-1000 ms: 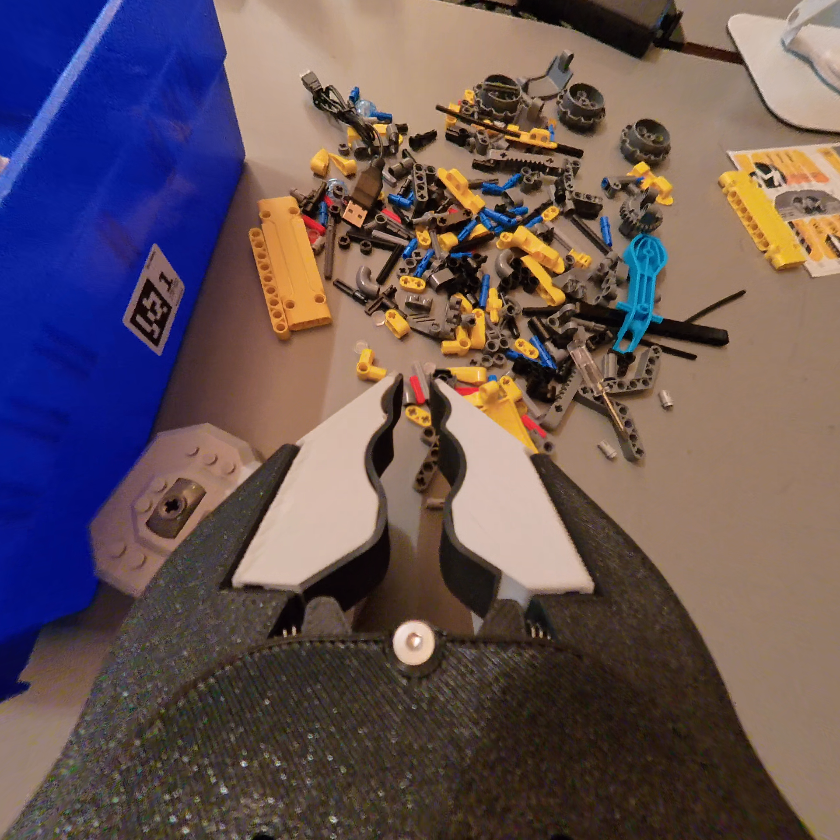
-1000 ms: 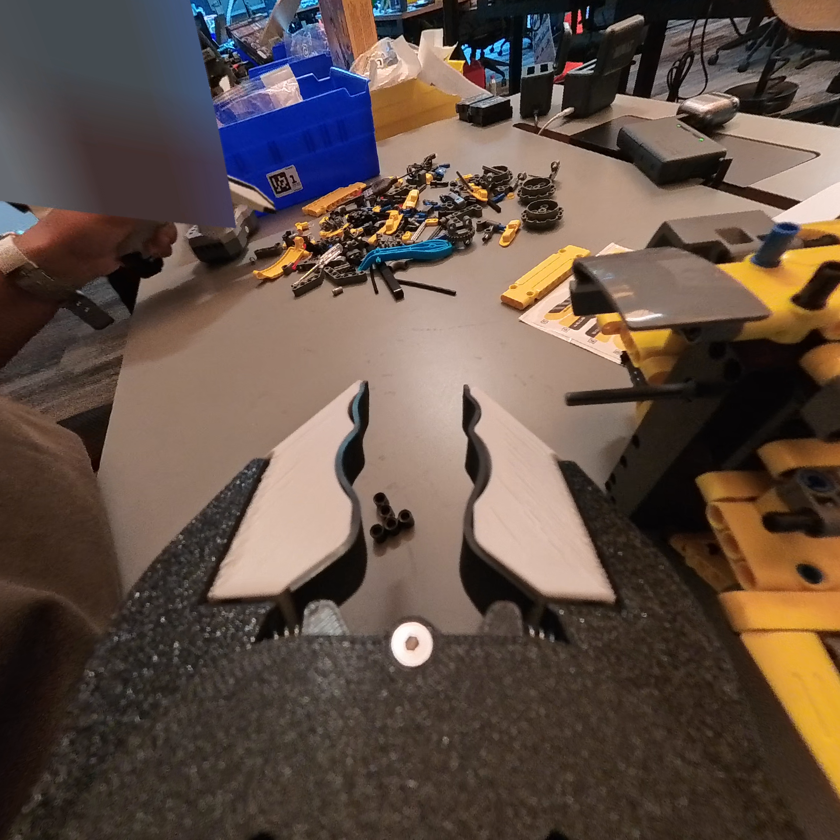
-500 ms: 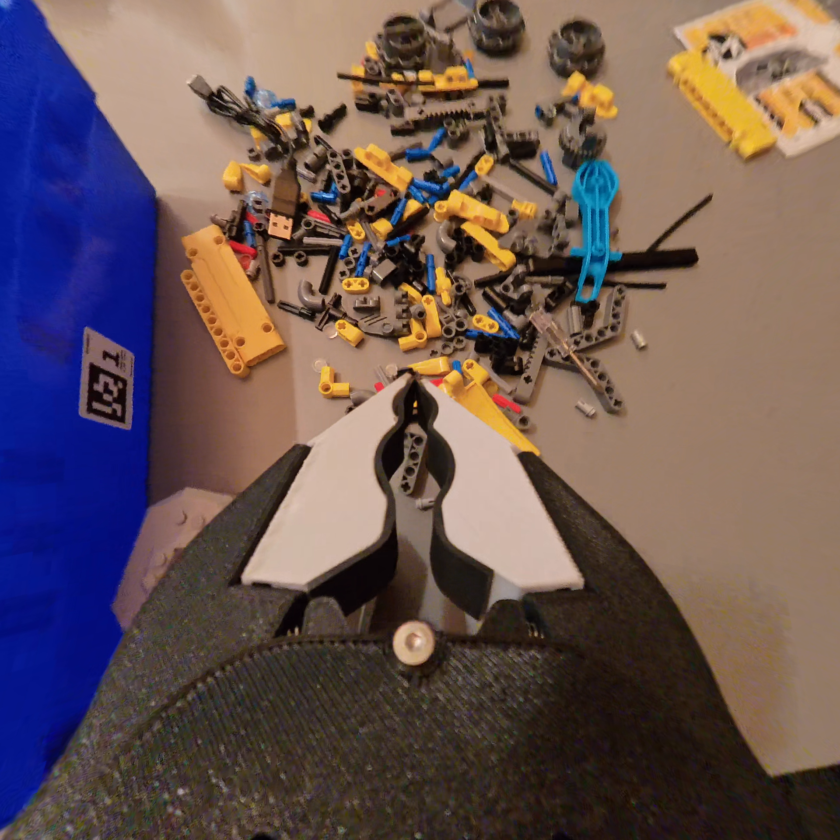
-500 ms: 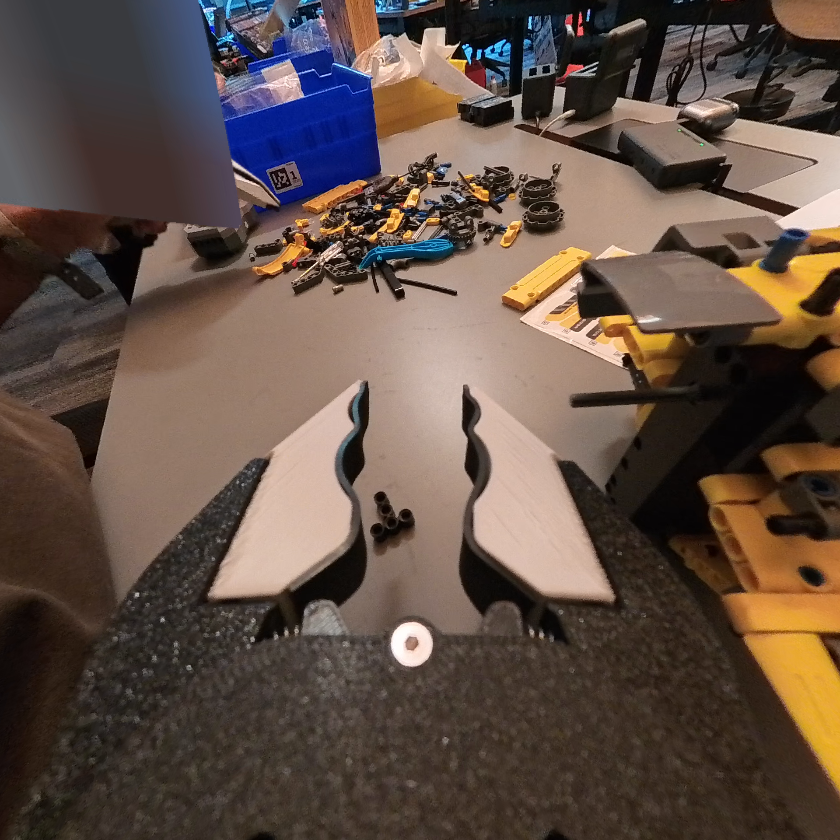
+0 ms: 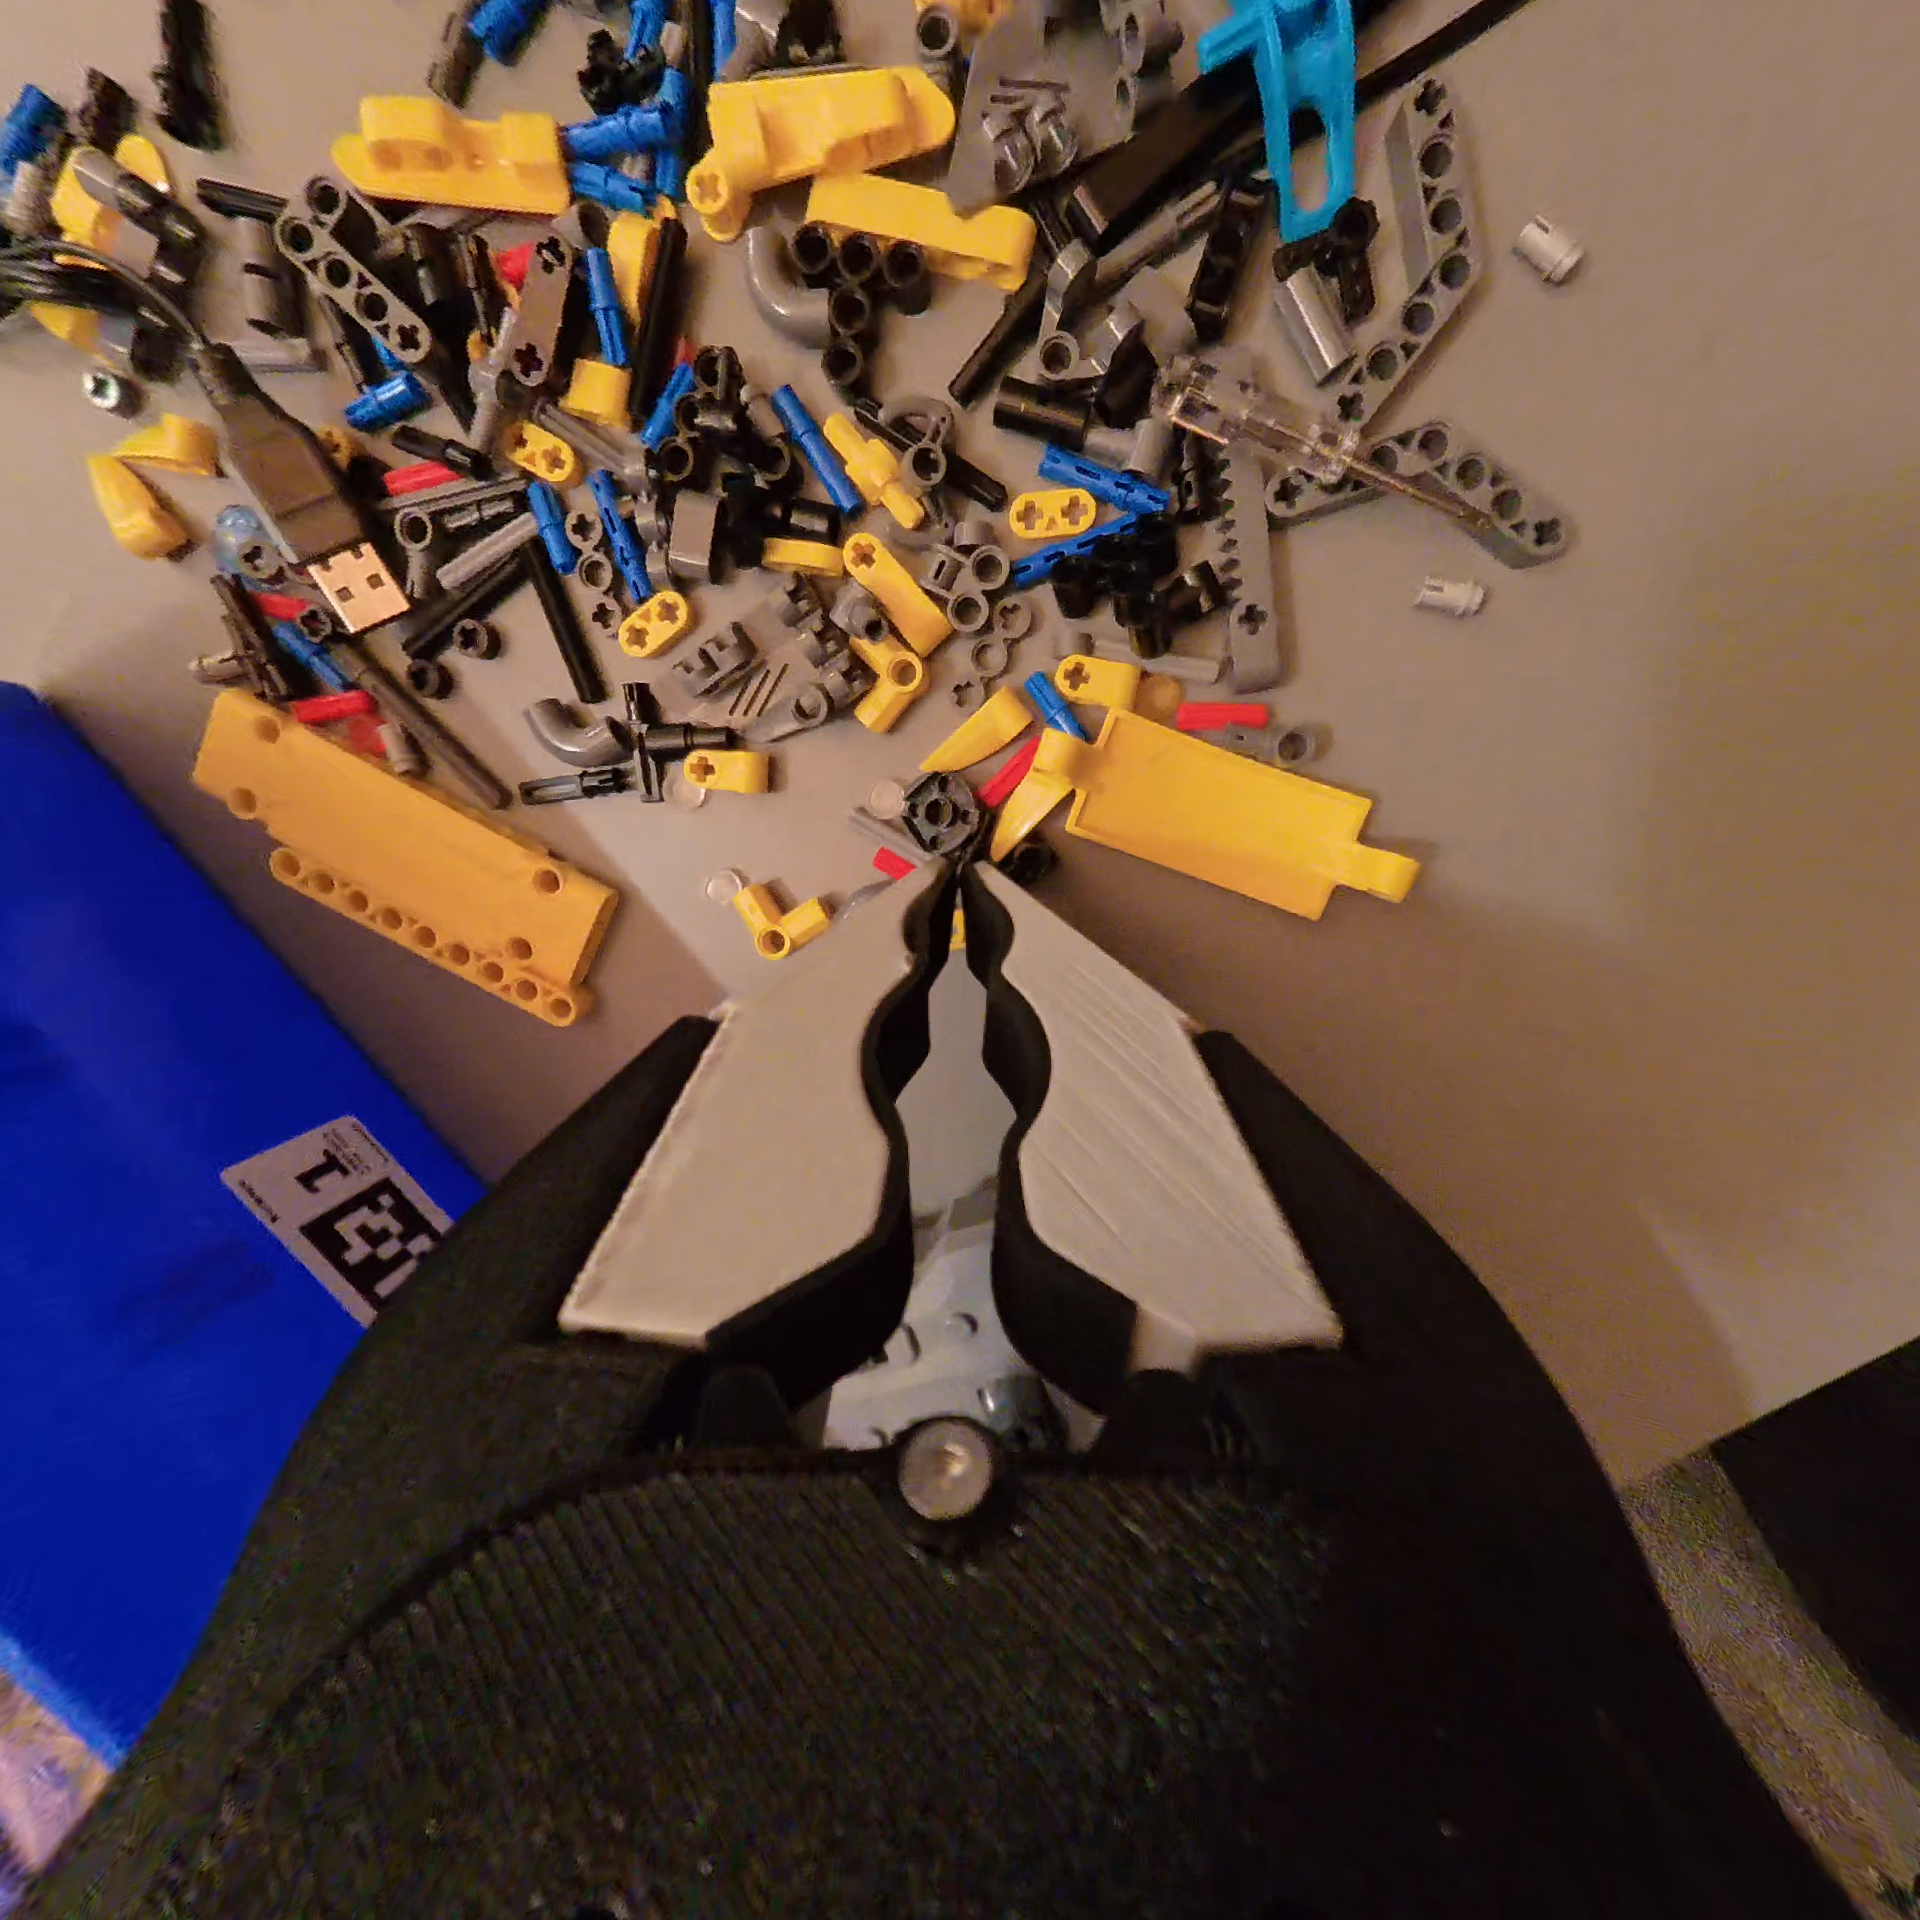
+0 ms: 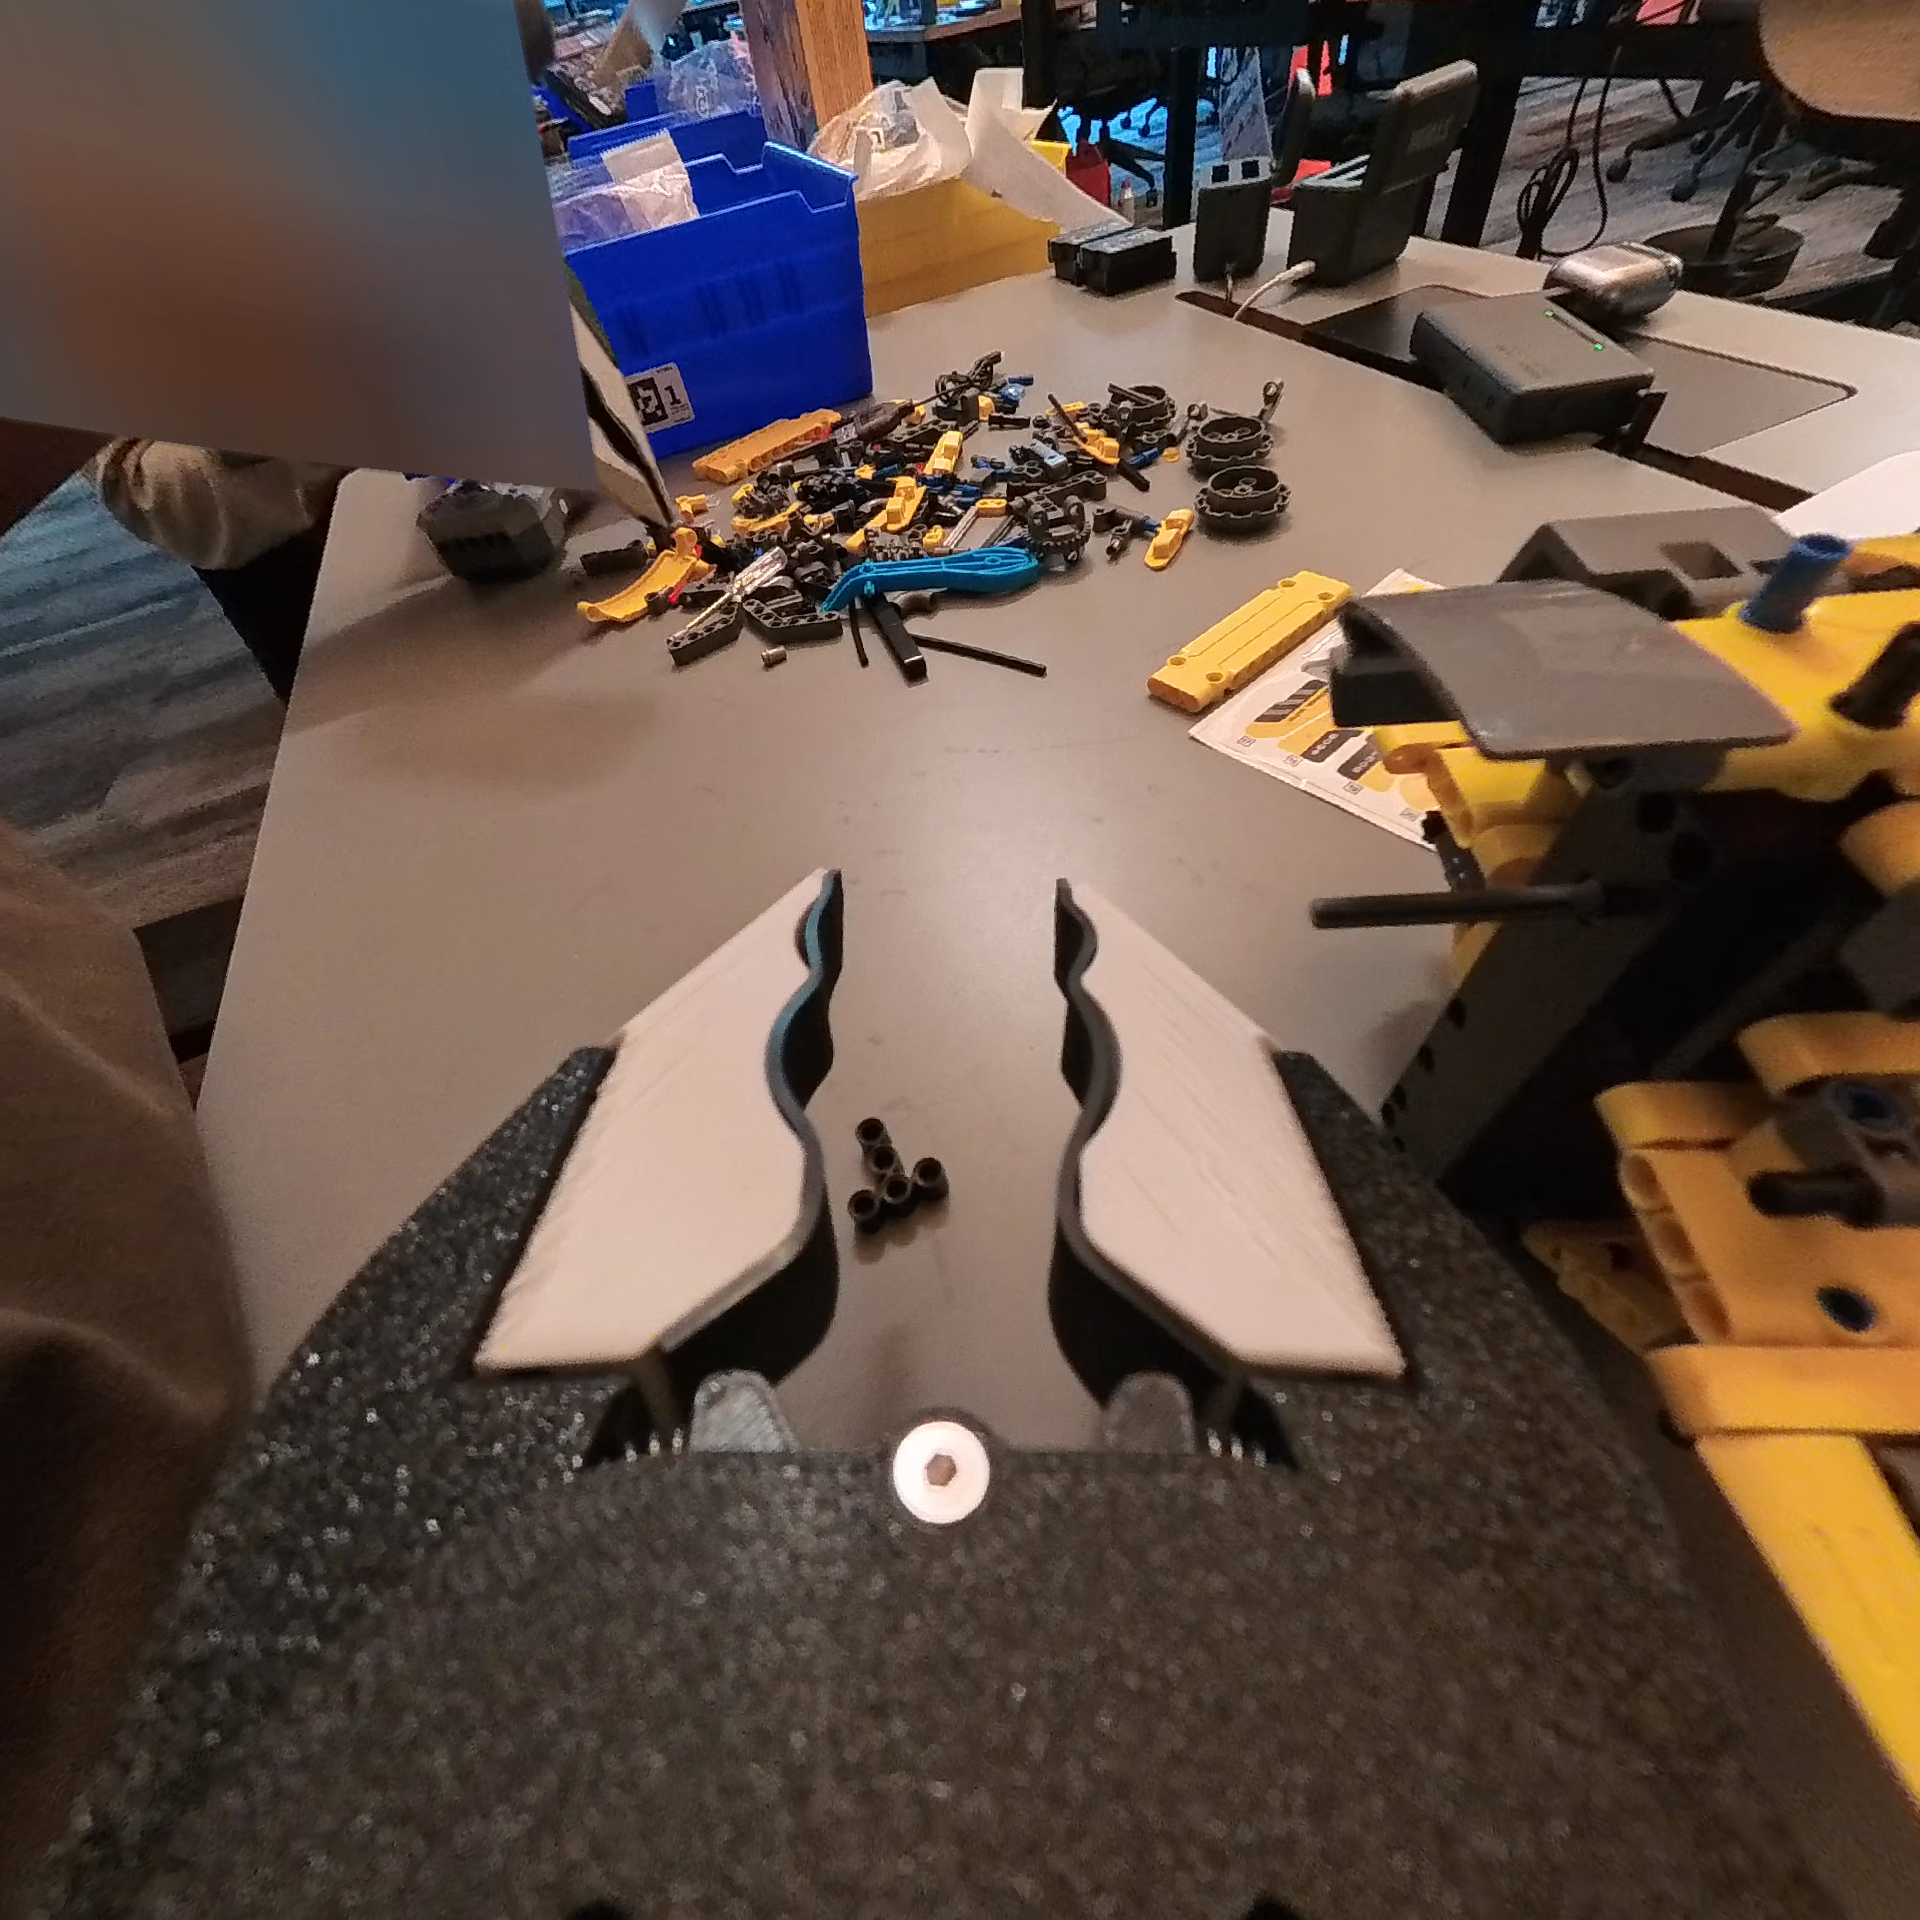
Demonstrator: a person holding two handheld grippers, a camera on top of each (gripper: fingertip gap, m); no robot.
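My left gripper (image 5: 956,878) is shut, with a small dark grey holed piece (image 5: 940,816) pinched end-on at its tips, at the near edge of a pile of loose yellow, black, grey and blue building pieces (image 5: 790,499). A flat yellow panel (image 5: 1216,821) lies just right of the tips. My right gripper (image 6: 948,904) is open and empty, low over the grey table (image 6: 582,831). A small black T-shaped piece (image 6: 896,1190) lies on the table between its fingers. The left gripper (image 6: 634,468) also shows far off in the right wrist view.
A blue bin (image 5: 135,1091) stands left of the pile. A long yellow panel (image 5: 395,842) and a USB plug (image 5: 312,499) lie beside it. A part-built yellow and black model (image 6: 1714,935) stands close on the right, with a printed sheet (image 6: 1309,748) beyond it. Across from one pair of fingers to the other is roughly 35 cm.
My left gripper has closed its tips on the dark grey piece that lay between its fingers, and has swung nearer over the pile. The right gripper has not moved.
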